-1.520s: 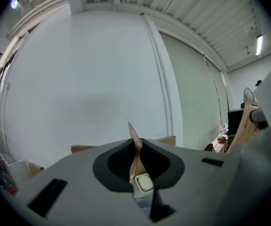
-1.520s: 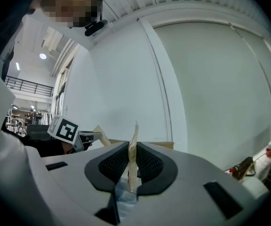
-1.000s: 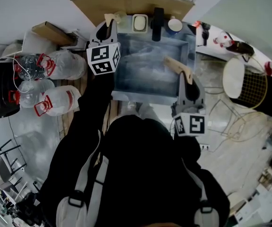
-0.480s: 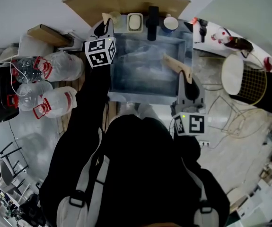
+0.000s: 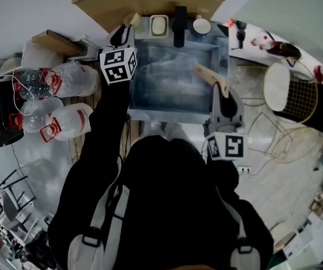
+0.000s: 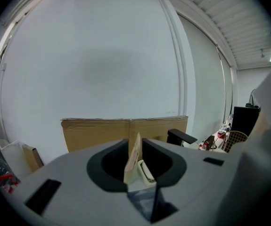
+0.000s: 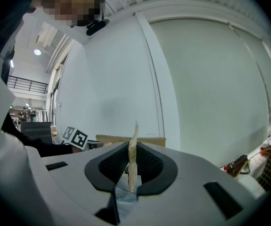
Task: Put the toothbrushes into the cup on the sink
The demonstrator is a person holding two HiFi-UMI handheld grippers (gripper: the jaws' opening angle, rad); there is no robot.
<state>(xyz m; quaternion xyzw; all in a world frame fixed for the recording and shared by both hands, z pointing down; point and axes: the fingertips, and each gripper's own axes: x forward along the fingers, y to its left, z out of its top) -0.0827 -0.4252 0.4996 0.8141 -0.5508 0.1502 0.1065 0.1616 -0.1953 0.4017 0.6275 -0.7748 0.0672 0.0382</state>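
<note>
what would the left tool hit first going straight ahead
Probably the cardboard panel behind the sink, with the toothbrush in the left tool touching first; the white dish sits slightly right, depth unclear.

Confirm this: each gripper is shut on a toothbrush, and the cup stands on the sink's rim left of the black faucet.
Wrong side: the head view shows the cup on the sink's rim right of the black faucet. The left gripper and right gripper are each shut on a toothbrush.
</note>
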